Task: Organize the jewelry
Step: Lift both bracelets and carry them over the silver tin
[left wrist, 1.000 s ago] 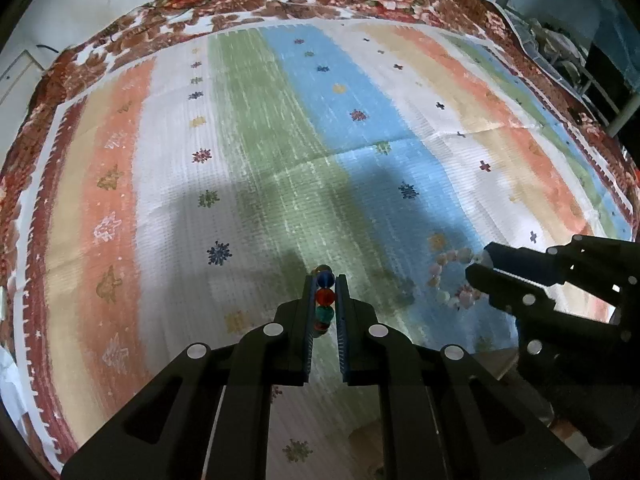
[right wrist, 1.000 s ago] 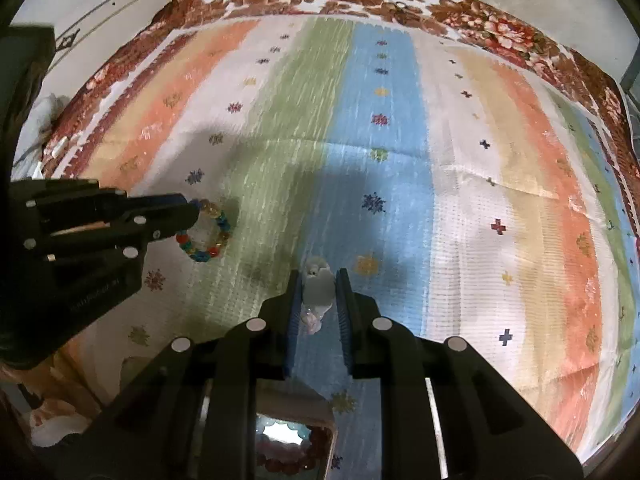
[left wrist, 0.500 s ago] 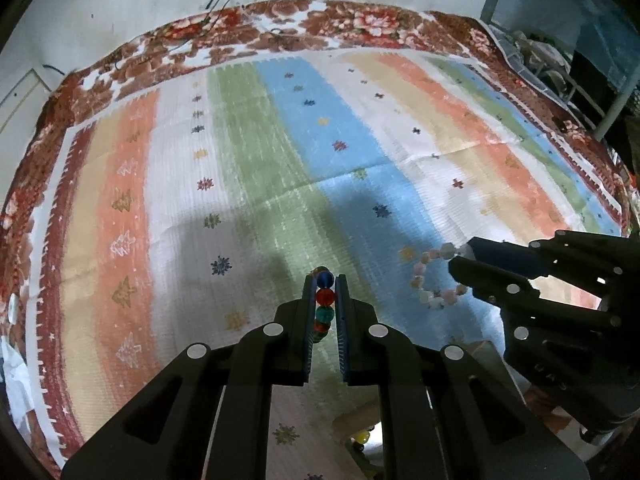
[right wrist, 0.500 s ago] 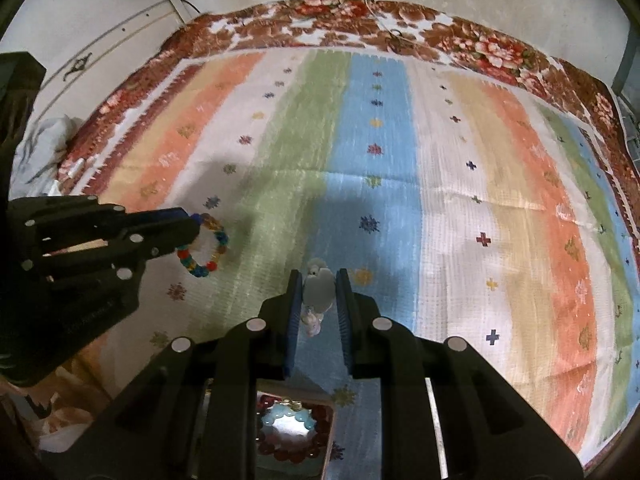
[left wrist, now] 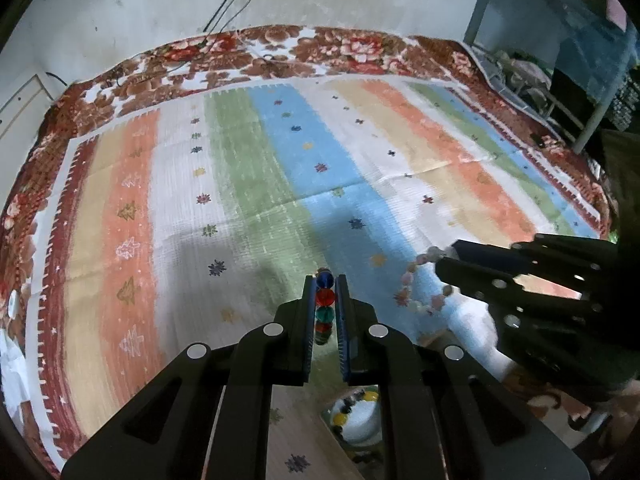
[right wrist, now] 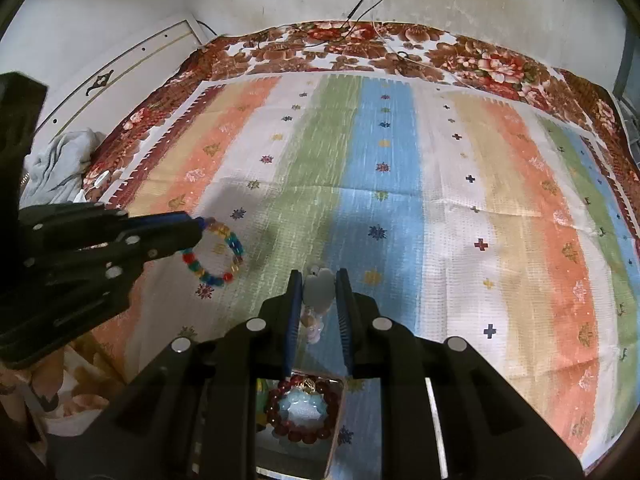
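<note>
A: Left gripper (left wrist: 324, 312) is pinched on the coloured bead bracelet (right wrist: 214, 251). From its own camera only a column of beads shows between the pads: blue, red, green. The right wrist view gives the whole loop hanging free at the tips, above the striped mat (left wrist: 248, 184).

B: Right gripper (right wrist: 318, 308) is clamped narrow on the pale bead bracelet (left wrist: 420, 286), with one large whitish bead between the pads and smaller pink ones trailing below. Its loop dangles too.

A: Handling?

B: Both look light. Rigid beads, limp string, so each loop will likely swing and sag when carried. Smooth round beads could roll out of a flat pad grip. I'd judge a hold across a single bead, as now, safer than one on bare cord. The beads could chip if dropped on something hard.

A: Where would they go?

B: A small box (right wrist: 338, 412) lies under the right gripper and holds a dark red bracelet (right wrist: 300, 408). The left wrist view shows a white dish (left wrist: 360, 424) with a few beads, mostly hidden by the fingers. Which suits which, I cannot tell.

A: Any writing?

B: None readable. The mat carries only stars, crosses and little trees.
</note>
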Motion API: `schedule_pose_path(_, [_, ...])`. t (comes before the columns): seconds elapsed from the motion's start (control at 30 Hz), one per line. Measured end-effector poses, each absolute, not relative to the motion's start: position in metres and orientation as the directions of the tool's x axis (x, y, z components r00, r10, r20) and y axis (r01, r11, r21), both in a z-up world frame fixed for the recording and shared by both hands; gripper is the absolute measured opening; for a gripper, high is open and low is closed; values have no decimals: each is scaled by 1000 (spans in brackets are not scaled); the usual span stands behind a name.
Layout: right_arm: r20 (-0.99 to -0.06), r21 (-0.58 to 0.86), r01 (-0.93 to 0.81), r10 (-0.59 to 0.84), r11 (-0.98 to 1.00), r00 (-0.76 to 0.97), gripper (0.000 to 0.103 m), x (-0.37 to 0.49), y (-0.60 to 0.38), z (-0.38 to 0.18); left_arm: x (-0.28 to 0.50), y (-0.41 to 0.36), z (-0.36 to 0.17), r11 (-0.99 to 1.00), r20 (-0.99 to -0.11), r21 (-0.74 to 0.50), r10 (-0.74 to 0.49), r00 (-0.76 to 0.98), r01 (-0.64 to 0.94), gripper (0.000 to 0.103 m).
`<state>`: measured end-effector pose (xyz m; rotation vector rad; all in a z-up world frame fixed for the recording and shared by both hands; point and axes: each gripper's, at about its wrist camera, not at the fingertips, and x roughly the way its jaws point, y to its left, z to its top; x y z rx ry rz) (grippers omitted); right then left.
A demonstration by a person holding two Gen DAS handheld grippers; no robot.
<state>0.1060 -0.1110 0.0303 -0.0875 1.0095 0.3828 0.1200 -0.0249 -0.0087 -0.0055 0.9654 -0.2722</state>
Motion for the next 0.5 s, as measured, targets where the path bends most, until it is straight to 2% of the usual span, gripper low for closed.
schedule_pose_path(0.5, [-800,105,-404,318,909,509,19,56,-107,51,72,-30,11,948,-761,-159,-295,577,275,9])
